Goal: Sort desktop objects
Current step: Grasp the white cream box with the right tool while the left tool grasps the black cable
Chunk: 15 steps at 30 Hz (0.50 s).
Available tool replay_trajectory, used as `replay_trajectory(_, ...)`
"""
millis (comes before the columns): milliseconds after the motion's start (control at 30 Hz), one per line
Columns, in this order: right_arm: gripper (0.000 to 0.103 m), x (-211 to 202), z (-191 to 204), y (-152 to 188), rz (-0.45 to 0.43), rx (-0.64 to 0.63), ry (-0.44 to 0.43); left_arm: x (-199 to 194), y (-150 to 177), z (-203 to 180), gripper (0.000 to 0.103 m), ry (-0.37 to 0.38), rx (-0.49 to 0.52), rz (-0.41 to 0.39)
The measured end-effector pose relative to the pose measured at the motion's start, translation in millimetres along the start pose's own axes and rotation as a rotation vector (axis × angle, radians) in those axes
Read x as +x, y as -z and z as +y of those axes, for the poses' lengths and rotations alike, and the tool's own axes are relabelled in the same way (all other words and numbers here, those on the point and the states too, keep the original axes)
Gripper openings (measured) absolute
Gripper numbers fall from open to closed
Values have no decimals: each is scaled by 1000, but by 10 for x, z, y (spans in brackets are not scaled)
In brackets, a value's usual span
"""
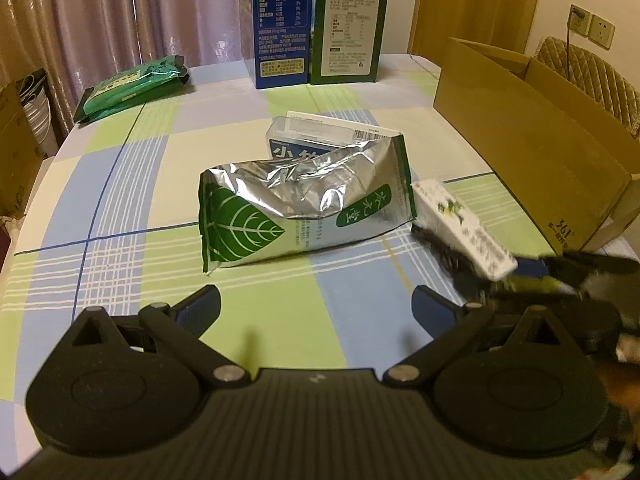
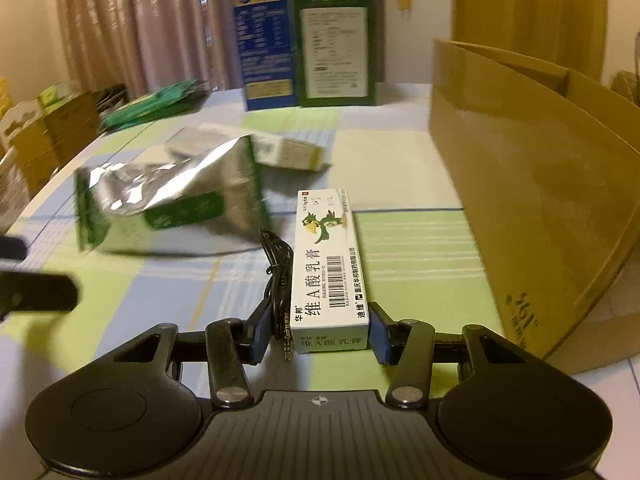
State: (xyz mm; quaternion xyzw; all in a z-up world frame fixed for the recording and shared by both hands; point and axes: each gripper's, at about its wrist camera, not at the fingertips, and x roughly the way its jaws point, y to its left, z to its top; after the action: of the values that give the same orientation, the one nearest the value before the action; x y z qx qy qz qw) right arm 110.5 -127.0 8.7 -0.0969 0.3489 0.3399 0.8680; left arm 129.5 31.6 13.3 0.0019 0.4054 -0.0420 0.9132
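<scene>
The left hand-held gripper (image 1: pixel 316 304) hovers open above the bench (image 1: pixel 120 200). The foil pouch (image 1: pixel 304 208) lies crosswise. The ointment box (image 2: pixel 330 268) lies lengthwise away from the right hand-held gripper (image 2: pixel 320 334), near end between its jaws beside a black cable (image 2: pixel 276 276); contact is unclear.

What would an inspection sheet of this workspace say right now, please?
Surface: checked tablecloth, flat.
Job's things: ointment box between the right jaws; foil pouch resting against a white box; open cardboard box at right.
Clutter: green packets, blue carton and green carton at the far edge.
Grippers: left gripper open, empty; right gripper shut on the ointment box.
Cables: black audio cable beside the ointment box, plug between the jaws.
Surroundings: curtains, wall sockets, quilted chair.
</scene>
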Motion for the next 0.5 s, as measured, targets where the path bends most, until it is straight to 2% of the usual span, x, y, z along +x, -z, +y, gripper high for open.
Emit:
replay_trajectory(300, 47, -350, 265, 286, 64, -38, -134, -16, 35, 18, 100, 25, -26, 7)
replay_trajectory(500, 49, -440, 148, 296, 52, 6, -110, 17, 70, -2, 100, 41, -31, 26)
